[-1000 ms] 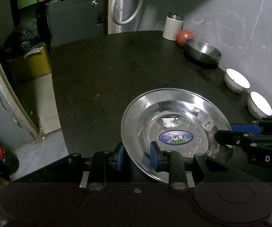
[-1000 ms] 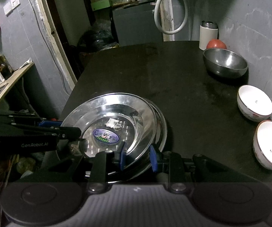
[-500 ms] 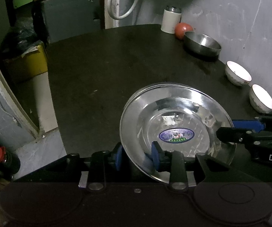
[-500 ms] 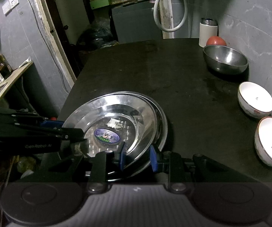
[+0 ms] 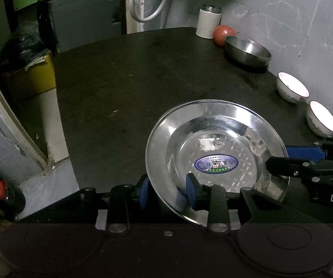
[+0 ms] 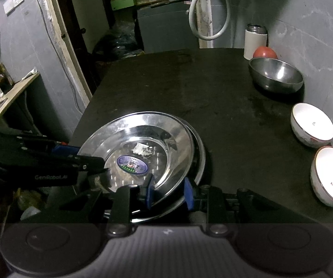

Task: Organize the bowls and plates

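Item: steel plate [image 5: 215,143], stickered, seated on a second plate [image 6: 199,153] near the table [image 5: 131,81] front edge. Your left gripper [image 5: 166,191] and right gripper [image 6: 167,191] each straddle its rim, jaws partly parted; whether they grip, you cannot tell. Beyond the plate by the wall: steel bowl [image 5: 247,49], two white bowls [image 5: 292,88] [image 5: 321,118], unstacked. Judged: plates paired, bowls remain.

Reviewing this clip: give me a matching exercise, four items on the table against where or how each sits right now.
Items:
1. steel plate
2. steel bowl
3. red ball
4. white canister

Places:
A. behind the steel bowl, by the wall
B. at the table's far right corner
C. between both grippers, stacked on another plate
D. just beyond the two white bowls

Pairs: 1-C, 2-D, 3-A, 4-B
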`<state>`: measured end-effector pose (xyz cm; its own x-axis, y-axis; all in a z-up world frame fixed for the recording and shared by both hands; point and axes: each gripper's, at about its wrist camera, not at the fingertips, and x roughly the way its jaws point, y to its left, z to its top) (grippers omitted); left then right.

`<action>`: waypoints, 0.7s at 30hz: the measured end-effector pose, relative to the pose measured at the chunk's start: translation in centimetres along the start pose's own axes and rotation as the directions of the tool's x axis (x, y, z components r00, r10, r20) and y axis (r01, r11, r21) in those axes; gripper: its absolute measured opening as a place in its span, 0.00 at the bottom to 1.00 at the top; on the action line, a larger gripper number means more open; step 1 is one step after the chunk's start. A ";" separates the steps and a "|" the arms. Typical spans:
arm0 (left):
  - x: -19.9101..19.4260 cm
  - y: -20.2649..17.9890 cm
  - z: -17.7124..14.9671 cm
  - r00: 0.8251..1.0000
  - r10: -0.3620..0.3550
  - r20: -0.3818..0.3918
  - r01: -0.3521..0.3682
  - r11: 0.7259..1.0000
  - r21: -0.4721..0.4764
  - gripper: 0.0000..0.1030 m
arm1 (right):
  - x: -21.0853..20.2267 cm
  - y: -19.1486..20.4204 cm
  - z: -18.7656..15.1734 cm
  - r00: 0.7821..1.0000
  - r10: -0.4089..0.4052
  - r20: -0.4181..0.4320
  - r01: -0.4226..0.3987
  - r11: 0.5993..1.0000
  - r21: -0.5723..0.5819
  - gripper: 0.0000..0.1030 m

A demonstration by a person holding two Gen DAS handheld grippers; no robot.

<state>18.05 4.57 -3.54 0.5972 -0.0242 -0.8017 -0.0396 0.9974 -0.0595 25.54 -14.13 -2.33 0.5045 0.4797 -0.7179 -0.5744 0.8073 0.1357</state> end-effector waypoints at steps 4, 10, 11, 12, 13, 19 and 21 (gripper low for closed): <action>0.1 -0.1 0.1 1.000 0.003 -0.005 -0.003 1.000 0.006 0.36 | 0.0 0.0 0.0 1.000 0.000 0.001 0.000 1.000 -0.001 0.31; 0.2 -0.5 0.2 1.000 0.008 -0.009 -0.008 1.000 0.025 0.40 | 0.0 0.0 -0.1 1.000 0.003 0.013 -0.003 1.000 0.001 0.33; 0.2 -0.5 0.2 1.000 0.007 -0.012 -0.007 1.000 0.027 0.40 | 0.0 -0.1 -0.2 1.000 0.004 0.019 -0.005 1.000 0.005 0.33; 0.2 -0.5 0.2 1.000 0.008 -0.014 -0.008 1.000 0.030 0.40 | 0.0 -0.1 -0.3 1.000 0.005 0.022 -0.005 1.000 0.008 0.34; 0.2 -0.6 0.3 1.000 0.010 -0.016 -0.009 0.999 0.033 0.41 | 0.0 -0.1 -0.4 1.000 0.006 0.026 -0.007 1.000 0.011 0.34; 0.3 -1.2 0.6 0.999 0.040 -0.027 -0.038 0.997 0.067 0.46 | 0.0 -0.2 -0.6 0.999 0.015 0.043 -0.015 1.000 0.020 0.34; 0.3 -1.5 0.7 0.998 0.050 -0.032 -0.047 0.996 0.081 0.47 | 0.0 -0.3 -0.6 0.999 0.017 0.047 -0.018 1.000 0.020 0.34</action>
<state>18.92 3.14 -3.29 0.5685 0.0234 -0.8224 -0.0025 0.9996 0.0267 25.26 -14.57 -2.77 0.5246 0.5089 -0.6825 -0.5704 0.8052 0.1620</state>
